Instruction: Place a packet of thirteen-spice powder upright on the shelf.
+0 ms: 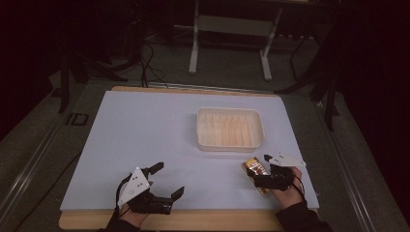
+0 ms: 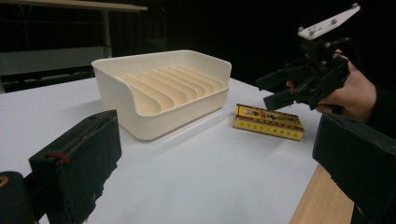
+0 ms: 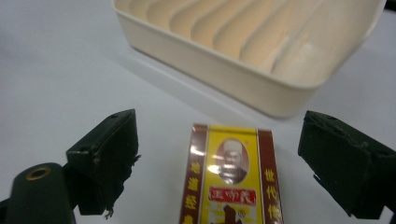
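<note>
1. High view: right claw [image 1: 261, 170] hung over a small yellow-and-brown box [image 1: 255, 170] near the counter's [image 1: 145, 130] front right edge; hand [image 1: 289, 191] behind it.
2. Box lay flat on the counter, just in front of the cream tray [image 1: 230, 143], near it but not touching.
3. Right gripper view: right claw [image 3: 224, 158] jaws were apart, one on each side of the box [image 3: 229, 182], neither touching it as far as visible. Box showed a portrait and red characters on the yellow face. Tray [image 3: 243, 79] sat beyond it.
4. Tray had ribbed dividers inside, nothing in it.
5. Left claw [image 1: 170, 180] sat at the counter's front left, well apart from the box and tray, jaws wide apart, gripping nothing.
6. Left gripper view: left claw [image 2: 215, 168] jaws spread, bare counter [image 2: 201, 177] between them; tray [image 2: 163, 116] ahead, box [image 2: 268, 122] to its right, right claw [image 2: 273, 91] above the box, slightly off the surface, hand [image 2: 352, 93] holding it.
7. Counter had a white top with a wooden edge.
</note>
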The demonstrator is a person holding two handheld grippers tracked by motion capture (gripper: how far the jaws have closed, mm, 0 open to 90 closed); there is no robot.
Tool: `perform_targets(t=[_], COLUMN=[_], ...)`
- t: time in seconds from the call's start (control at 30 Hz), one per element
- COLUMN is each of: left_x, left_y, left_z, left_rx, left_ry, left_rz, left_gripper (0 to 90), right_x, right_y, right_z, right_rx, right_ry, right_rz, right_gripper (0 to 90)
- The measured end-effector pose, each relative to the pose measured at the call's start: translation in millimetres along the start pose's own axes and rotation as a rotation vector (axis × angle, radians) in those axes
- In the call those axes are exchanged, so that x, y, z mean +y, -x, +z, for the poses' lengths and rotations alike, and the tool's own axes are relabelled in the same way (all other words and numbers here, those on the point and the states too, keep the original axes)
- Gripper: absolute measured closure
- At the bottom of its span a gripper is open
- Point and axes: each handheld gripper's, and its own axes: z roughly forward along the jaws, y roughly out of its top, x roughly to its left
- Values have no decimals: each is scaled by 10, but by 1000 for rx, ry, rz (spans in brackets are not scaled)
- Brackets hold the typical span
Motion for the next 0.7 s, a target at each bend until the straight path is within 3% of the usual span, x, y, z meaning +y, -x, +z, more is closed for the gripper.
perform_targets(t=[0.7], left_x=[-1], left_y=[-3], left_z=[0], left_rx=[-9], left_ry=[-4], left_rz=[-4], left_gripper=[23], right_x=[-121], right_y=[69], right_z=[153], right_rx=[-15], right_ry=[-134], right_rz=[27], right_gripper=[175])
